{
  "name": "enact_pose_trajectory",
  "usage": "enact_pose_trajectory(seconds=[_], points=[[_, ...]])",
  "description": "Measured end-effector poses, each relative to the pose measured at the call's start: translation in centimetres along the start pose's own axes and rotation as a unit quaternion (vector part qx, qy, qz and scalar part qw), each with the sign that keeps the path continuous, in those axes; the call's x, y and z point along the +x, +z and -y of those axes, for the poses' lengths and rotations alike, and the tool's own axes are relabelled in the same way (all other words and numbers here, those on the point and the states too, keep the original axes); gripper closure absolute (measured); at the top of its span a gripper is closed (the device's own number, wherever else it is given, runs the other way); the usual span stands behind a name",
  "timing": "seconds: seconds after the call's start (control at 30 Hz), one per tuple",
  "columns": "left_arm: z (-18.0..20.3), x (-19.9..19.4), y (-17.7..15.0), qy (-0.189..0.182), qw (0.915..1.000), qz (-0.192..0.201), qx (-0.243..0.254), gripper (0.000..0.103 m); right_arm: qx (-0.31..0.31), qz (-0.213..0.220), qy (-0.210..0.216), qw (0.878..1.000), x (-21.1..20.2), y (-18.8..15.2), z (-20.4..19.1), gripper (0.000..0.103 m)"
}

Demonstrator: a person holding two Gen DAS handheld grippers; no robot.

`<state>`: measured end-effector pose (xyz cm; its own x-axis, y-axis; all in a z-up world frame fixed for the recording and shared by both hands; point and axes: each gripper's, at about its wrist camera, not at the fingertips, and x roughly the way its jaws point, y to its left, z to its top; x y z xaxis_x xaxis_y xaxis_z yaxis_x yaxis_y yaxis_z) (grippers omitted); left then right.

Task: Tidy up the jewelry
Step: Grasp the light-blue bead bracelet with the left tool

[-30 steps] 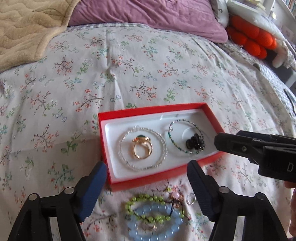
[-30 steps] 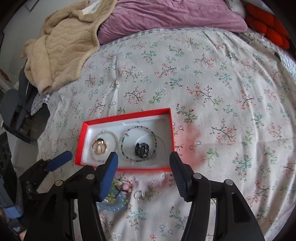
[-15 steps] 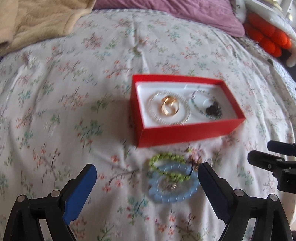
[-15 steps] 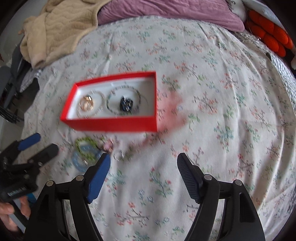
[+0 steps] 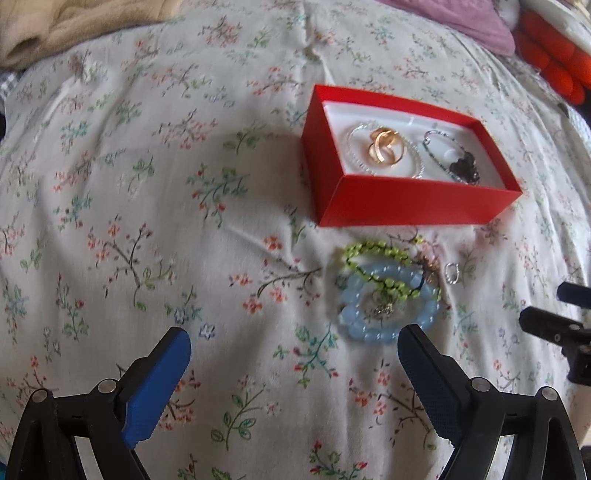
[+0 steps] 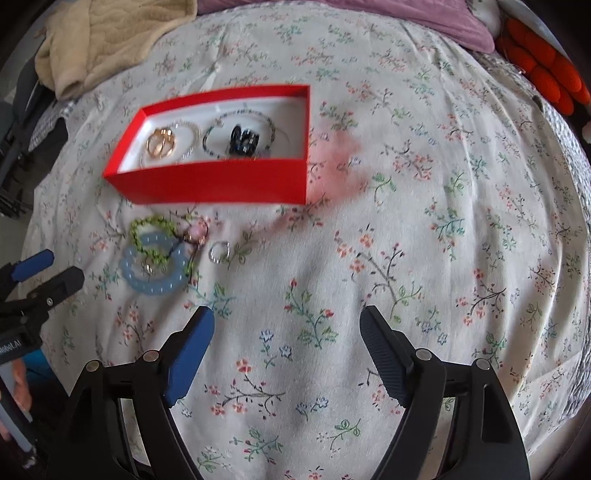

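Observation:
A red box (image 5: pixel 406 206) (image 6: pixel 221 184) with a white lining sits on the floral bedspread. It holds a gold ring (image 5: pixel 384 147) (image 6: pixel 160 144), thin bracelets and a dark beaded piece (image 5: pixel 465 168) (image 6: pixel 243 140). In front of it lie a blue bead bracelet (image 5: pixel 351 317) (image 6: pixel 147 286), a green bead bracelet (image 5: pixel 376 251) (image 6: pixel 147 223) and a small silver ring (image 5: pixel 451 273) (image 6: pixel 219 253). My left gripper (image 5: pixel 293 334) is open over the cloth, just nearer than the blue bracelet. My right gripper (image 6: pixel 287 314) is opening, nothing between its jaws, right of the loose pile.
A beige blanket (image 6: pixel 92 48) lies at the bed's far left, with a purple pillow (image 6: pixel 424 18) and an orange plush (image 6: pixel 543 74) at the far right. A hand (image 6: pixel 18 384) holds the left tool. Bare bedspread spreads to the right of the box.
Both grippers have drawn back from the box toward the near side and spread their jaws wider. The box now sits higher in both views, with the loose bracelets ahead of the fingers.

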<state>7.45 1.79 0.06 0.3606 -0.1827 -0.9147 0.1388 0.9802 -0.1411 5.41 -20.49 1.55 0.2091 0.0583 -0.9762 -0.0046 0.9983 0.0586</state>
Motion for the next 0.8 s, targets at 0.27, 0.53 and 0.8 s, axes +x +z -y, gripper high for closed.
enact_pose_trajectory(seconds=[0.27,0.53,0.8], points=[[-1.6,0.9,0.0,-0.034,0.9986,-0.015,-0.037,0.009,-0.002,-0.015,-0.013,1.0,0.9,-0.5,0.1,0.019],[-0.7,1.8,0.6,-0.079,0.9958,-0.002,-0.046,0.023,0.008,-0.021,-0.015,1.0,1.6,-0.3,0.7,0.019],[0.9,4.3,1.0,-0.093,0.9952,-0.017,-0.026,0.058,0.011,-0.021,-0.016,1.0,1.7,-0.2,1.1,0.019]])
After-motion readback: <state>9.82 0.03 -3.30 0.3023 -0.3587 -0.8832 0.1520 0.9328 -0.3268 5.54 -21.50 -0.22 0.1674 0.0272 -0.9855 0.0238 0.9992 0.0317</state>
